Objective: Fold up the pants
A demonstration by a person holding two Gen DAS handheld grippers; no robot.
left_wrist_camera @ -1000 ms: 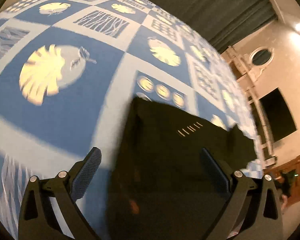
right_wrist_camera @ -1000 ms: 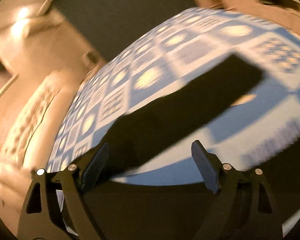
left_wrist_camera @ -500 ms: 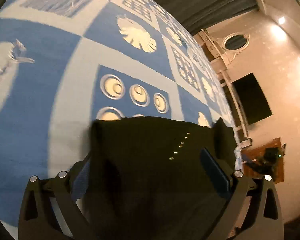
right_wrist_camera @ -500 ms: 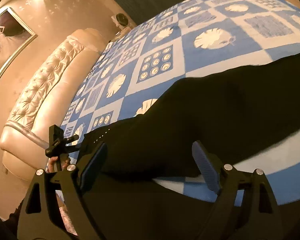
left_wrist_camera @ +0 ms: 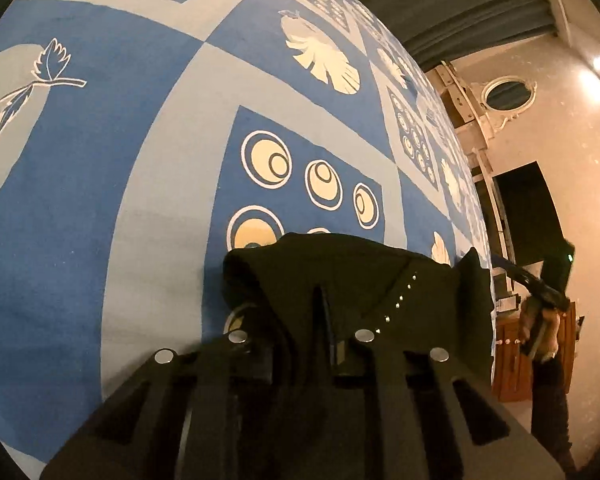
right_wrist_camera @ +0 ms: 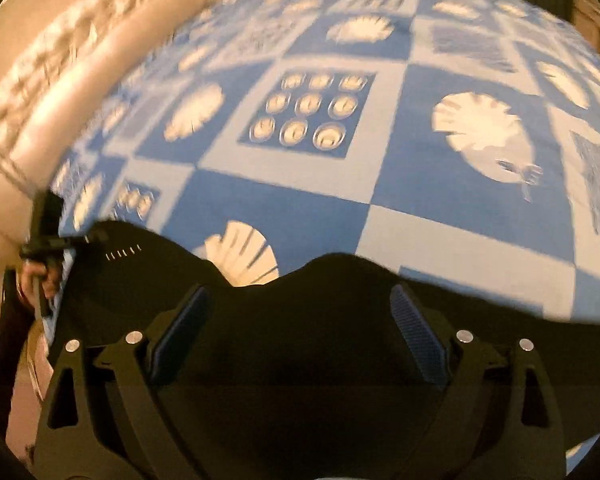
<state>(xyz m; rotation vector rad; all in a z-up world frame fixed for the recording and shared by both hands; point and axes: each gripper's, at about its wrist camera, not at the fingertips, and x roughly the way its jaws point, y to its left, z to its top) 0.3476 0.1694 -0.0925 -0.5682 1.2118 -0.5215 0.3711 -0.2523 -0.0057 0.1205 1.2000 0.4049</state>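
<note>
**Gripping one end of the pants while the other hand is still free**

Judging the risks first. The left hand-held gripper (left_wrist_camera: 324, 320) has only a small bunched ridge of the black pants (left_wrist_camera: 340, 272) between its fingers, near the row of pale studs. If that pinch takes one layer instead of both, the lower layer may stay on the bed when lifted, and the fold would come out skewed. A shallow bite on soft cloth may also slip under a pull.

The right hand-held gripper (right_wrist_camera: 300, 320) stands over the dark fabric with nothing taken. The right view is motion-blurred, so placing it well is a concern: if it shuts on the wavy edge off-centre, the two held points would not match and the pants would twist.

State of the tools. Left: jaws have just been closing and now stand nearly together, with cloth pinched between them. Right: jaws have just been opening further and stand wide; the blue-textured pads (right_wrist_camera: 418, 344) hang above the pants, and contact cannot be told.

The pants lie on the bed's blue patterned cover (left_wrist_camera: 100, 200), near its edge. The left tool and its hand (right_wrist_camera: 40, 276) show at the far end in the right view.
</note>
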